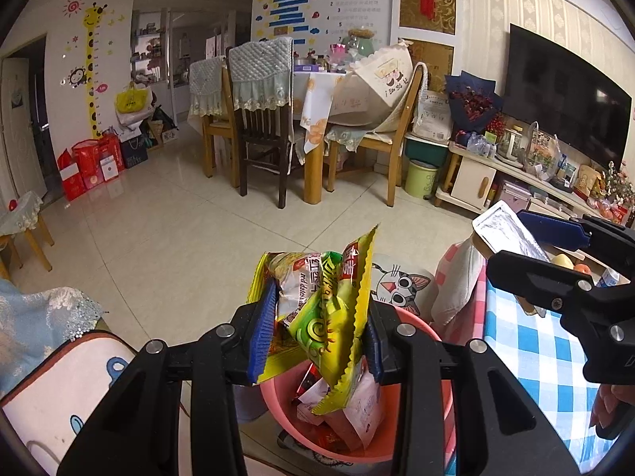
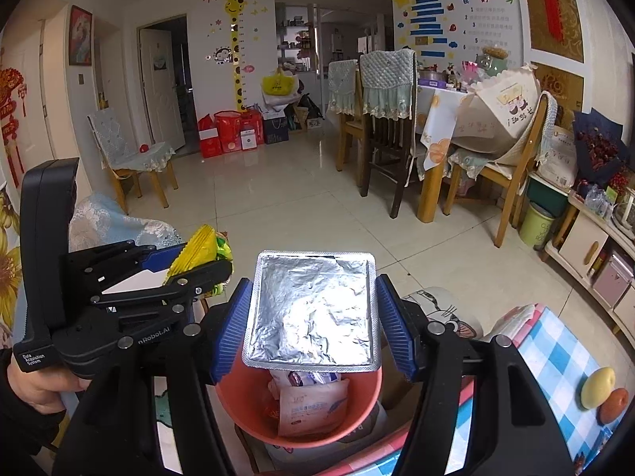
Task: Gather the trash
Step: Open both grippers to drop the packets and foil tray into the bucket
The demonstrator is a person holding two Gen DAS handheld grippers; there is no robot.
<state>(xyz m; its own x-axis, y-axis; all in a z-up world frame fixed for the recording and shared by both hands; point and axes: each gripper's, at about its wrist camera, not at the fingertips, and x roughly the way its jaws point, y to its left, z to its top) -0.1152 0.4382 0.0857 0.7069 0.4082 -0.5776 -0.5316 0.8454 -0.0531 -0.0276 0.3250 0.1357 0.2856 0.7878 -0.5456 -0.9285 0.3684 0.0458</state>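
Note:
My left gripper (image 1: 315, 327) is shut on a bunch of yellow and green snack wrappers (image 1: 321, 309), held just above a pink bin (image 1: 432, 337) that holds several wrappers. My right gripper (image 2: 313, 315) holds a flat silver foil packet (image 2: 311, 309) between its blue pads above the same pink bin (image 2: 238, 400). The right gripper with the foil packet (image 1: 504, 234) shows at the right of the left wrist view. The left gripper (image 2: 190, 265) with its wrappers (image 2: 202, 246) shows at the left of the right wrist view.
A blue checked tablecloth (image 2: 555, 357) with an apple (image 2: 597, 386) and an orange fruit (image 2: 613, 404) lies to the right. A cat-print cushion (image 1: 401, 281) sits behind the bin. A dining table with chairs (image 2: 393, 127) and a TV cabinet (image 1: 496, 174) stand across the tiled floor.

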